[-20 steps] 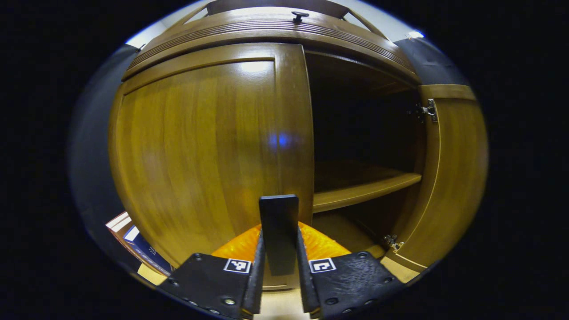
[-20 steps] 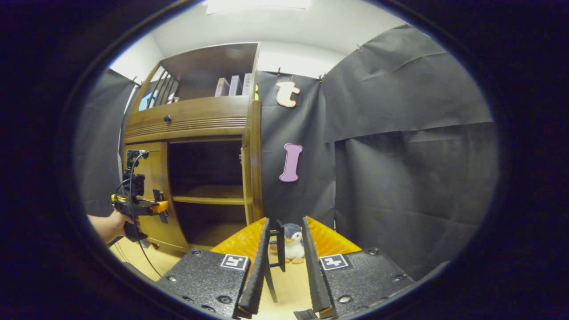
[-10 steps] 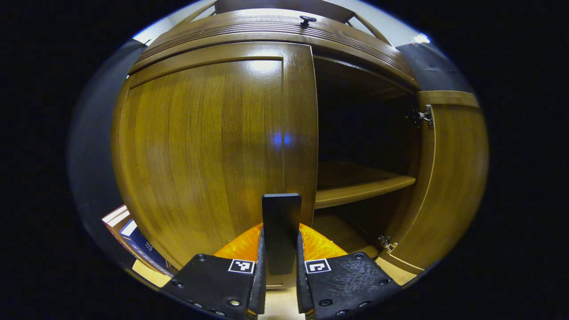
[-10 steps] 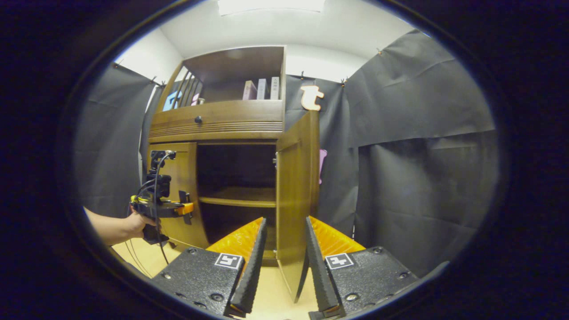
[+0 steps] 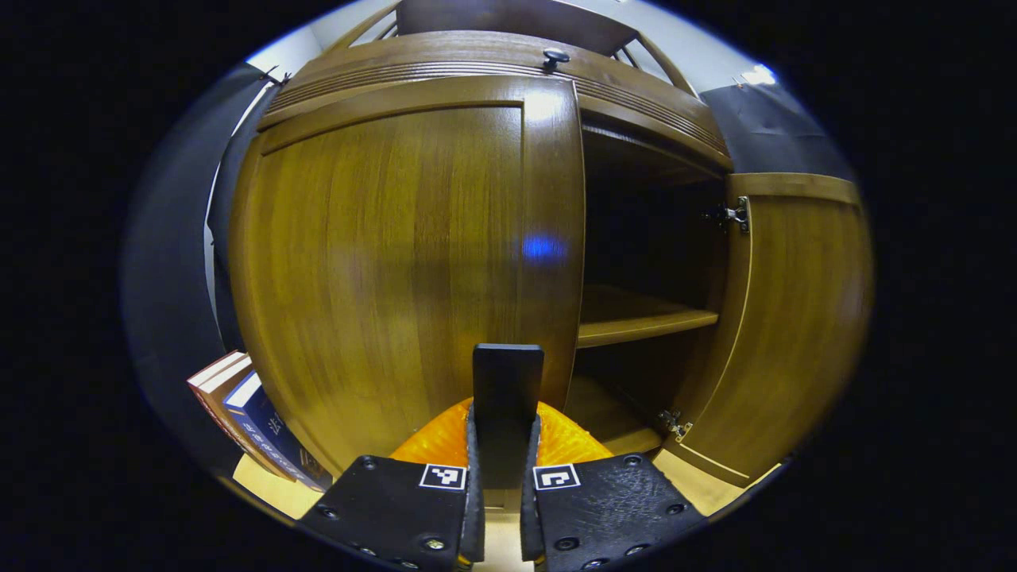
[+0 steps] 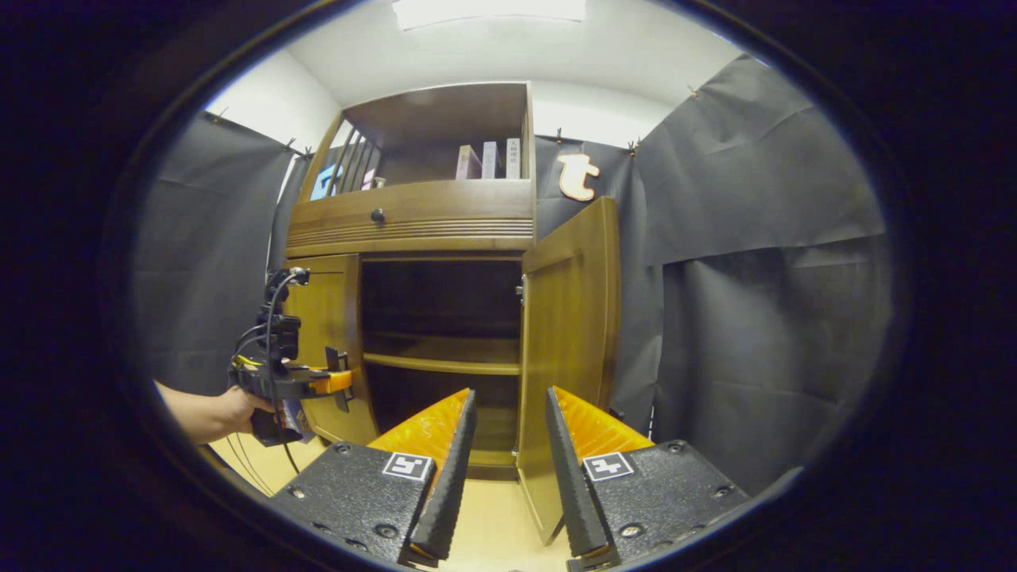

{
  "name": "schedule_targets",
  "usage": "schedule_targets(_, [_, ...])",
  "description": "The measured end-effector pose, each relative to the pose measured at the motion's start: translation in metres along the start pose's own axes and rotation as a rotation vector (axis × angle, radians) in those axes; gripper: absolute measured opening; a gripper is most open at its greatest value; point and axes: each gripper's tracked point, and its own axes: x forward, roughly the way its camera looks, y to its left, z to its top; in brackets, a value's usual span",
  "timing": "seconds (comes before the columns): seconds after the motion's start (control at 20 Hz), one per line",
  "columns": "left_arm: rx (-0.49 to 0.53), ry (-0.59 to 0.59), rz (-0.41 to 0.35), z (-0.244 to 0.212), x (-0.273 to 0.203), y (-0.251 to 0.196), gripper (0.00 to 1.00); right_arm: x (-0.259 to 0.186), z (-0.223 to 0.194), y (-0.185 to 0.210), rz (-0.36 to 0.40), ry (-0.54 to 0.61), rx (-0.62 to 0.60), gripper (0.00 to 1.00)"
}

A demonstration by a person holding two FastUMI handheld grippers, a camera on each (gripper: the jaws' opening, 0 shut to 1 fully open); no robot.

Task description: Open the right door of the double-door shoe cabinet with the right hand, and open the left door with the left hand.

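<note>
The brown wooden shoe cabinet (image 5: 493, 79) stands close ahead in the left gripper view. My left gripper (image 5: 506, 425) is shut on the black upright handle (image 5: 508, 373) of the left door (image 5: 397, 262), which stands barely ajar. The right door (image 5: 786, 334) hangs wide open, baring a dark inside with a shelf (image 5: 643, 322). In the right gripper view my right gripper (image 6: 508, 469) is open and holds nothing, a little back from the open right door (image 6: 568, 342). There a hand (image 6: 230, 409) holds the left gripper (image 6: 302, 381) against the left door (image 6: 322, 334).
A drawer with a round knob (image 6: 377, 215) sits above the doors, with books (image 6: 485, 161) on the open shelf over it. More books (image 5: 254, 421) lean by the cabinet's left side. Black cloth wall (image 6: 763, 318) runs to the right. The floor (image 6: 493, 524) is pale wood.
My left gripper's fingers have closed tighter on the handle and the left door has eased slightly outward. The right gripper has let go of the right door and drawn back from it.
</note>
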Motion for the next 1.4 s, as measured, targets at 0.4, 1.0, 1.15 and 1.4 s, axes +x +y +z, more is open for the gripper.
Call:
schedule_targets(0.4, [-0.048, -0.021, 0.036, -0.007, -0.044, 0.012, 0.17, 0.024, 0.001, 0.031, 0.070, 0.022, -0.036, 0.83])
schedule_targets(1.0, [-0.093, 0.008, 0.130, -0.014, -0.108, 0.037, 0.16, 0.042, -0.003, 0.060, 0.122, 0.022, -0.058, 0.95])
schedule_targets(1.15, [-0.102, 0.012, 0.164, -0.017, -0.127, 0.052, 0.16, 0.036, -0.015, 0.065, 0.129, 0.033, -0.061, 1.00])
schedule_targets(1.4, [-0.126, 0.019, 0.216, -0.021, -0.151, 0.074, 0.16, 0.038, -0.017, 0.069, 0.137, 0.049, -0.066, 1.00])
